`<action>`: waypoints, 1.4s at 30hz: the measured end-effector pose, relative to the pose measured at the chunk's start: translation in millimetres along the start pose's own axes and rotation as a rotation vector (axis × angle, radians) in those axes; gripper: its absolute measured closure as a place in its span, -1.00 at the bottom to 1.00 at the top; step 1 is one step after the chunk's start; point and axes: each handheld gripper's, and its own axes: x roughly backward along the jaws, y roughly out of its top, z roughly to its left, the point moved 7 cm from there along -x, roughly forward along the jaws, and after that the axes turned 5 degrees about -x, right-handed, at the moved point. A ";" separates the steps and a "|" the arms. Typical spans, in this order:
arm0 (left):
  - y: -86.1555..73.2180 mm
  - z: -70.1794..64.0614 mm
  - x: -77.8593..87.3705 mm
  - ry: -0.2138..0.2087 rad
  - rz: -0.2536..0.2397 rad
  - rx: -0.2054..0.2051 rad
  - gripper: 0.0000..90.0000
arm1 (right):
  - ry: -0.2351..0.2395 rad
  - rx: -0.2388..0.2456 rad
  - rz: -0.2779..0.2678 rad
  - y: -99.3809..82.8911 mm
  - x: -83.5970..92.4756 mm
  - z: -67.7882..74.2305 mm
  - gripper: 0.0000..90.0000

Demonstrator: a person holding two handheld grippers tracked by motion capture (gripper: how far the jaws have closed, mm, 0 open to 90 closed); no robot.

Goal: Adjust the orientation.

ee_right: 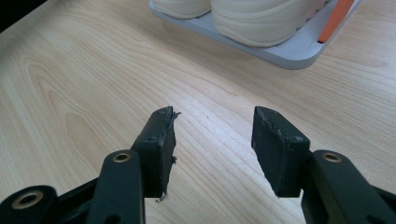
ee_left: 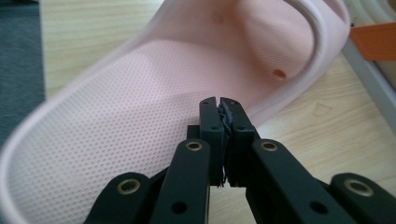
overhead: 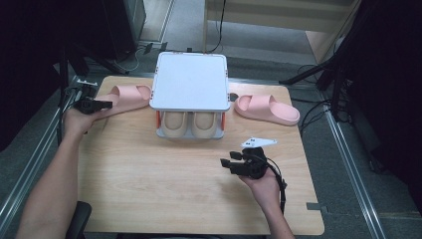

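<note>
A pink slipper lies left of a small white shoe rack; close up, its dotted footbed lies just ahead of my left gripper. That left gripper is shut, pads pressed together with nothing between them, hovering at the slipper's heel edge. A second pink slipper lies right of the rack. On the rack's lower shelf sits a pair of beige shoes. My right gripper is open over bare wood in front of the rack, holding nothing.
The rack has a grey lower tray and orange posts. The wooden table ends at metal rails on both sides. Black stands and cables stand around the table on the floor.
</note>
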 end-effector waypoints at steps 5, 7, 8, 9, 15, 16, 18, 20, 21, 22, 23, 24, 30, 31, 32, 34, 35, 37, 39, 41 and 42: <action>0.0 1.7 0.2 0.013 -0.022 0.004 0.95 | 0.006 0.000 -0.003 1.8 -2.1 0.3 0.11; -0.6 2.3 -1.1 0.025 -0.018 0.006 0.96 | 0.003 0.003 0.003 1.1 -2.3 0.8 0.11; -0.8 2.1 -1.1 0.022 -0.016 0.007 0.96 | 0.001 0.002 0.008 0.6 -2.4 1.3 0.11; -1.2 1.5 -0.9 0.019 -0.010 0.008 0.96 | 0.001 0.002 0.009 0.4 -2.4 1.6 0.11; -3.3 -4.1 -0.4 0.004 0.001 0.008 0.98 | 0.008 0.007 0.005 2.0 -3.6 2.1 0.11; -3.4 -5.8 -0.3 0.004 0.004 0.009 0.98 | 0.008 0.006 0.005 2.3 -3.8 2.2 0.11; -4.5 -10.0 -0.1 0.002 0.013 -0.002 0.98 | 0.009 0.006 0.007 2.6 -4.2 2.7 0.11; -5.4 -14.3 -0.1 -0.005 0.015 -0.006 0.98 | 0.011 0.012 0.005 3.2 -4.7 3.2 0.11; -6.1 -16.4 0.0 -0.011 0.018 -0.006 0.98 | 0.011 0.015 0.006 3.7 -4.8 3.6 0.11; -6.9 -18.1 0.3 -0.012 0.018 -0.007 0.98 | 0.012 0.015 0.008 4.0 -5.0 4.1 0.11; -7.8 -20.0 0.5 -0.015 0.017 -0.004 0.98 | 0.013 0.022 0.008 4.6 -5.3 4.0 0.11; -8.6 -21.6 0.9 -0.017 0.018 -0.006 0.98 | 0.015 0.023 0.007 5.1 -5.7 4.2 0.11; -13.7 -35.3 2.5 -0.016 0.025 -0.027 0.98 | 0.026 0.036 0.008 8.4 -7.5 6.0 0.11; -14.4 -37.7 2.6 -0.016 0.029 -0.029 0.98 | 0.029 0.035 0.011 9.1 -8.3 6.5 0.11; -14.7 -39.5 2.7 -0.016 0.030 -0.028 0.98 | 0.032 0.038 0.013 9.6 -8.9 6.9 0.11; -16.4 -45.8 2.6 -0.021 0.034 -0.034 0.98 | 0.038 0.043 0.014 10.9 -10.0 8.1 0.11; -16.8 -48.3 2.6 -0.023 0.036 -0.037 0.99 | 0.036 0.050 0.013 11.6 -10.3 8.1 0.11; -17.9 -54.1 2.5 -0.022 0.041 -0.047 0.98 | 0.041 0.053 0.014 12.8 -11.0 8.8 0.11; -19.3 -59.6 2.6 -0.025 0.045 -0.054 0.98 | 0.040 0.056 0.015 13.7 -11.5 9.0 0.11; -20.7 -65.6 2.4 -0.026 0.046 -0.054 0.99 | 0.043 0.061 0.019 14.9 -12.2 9.3 0.11; -21.4 -68.1 2.4 -0.029 0.046 -0.057 0.99 | 0.041 0.066 0.020 15.4 -12.6 9.1 0.11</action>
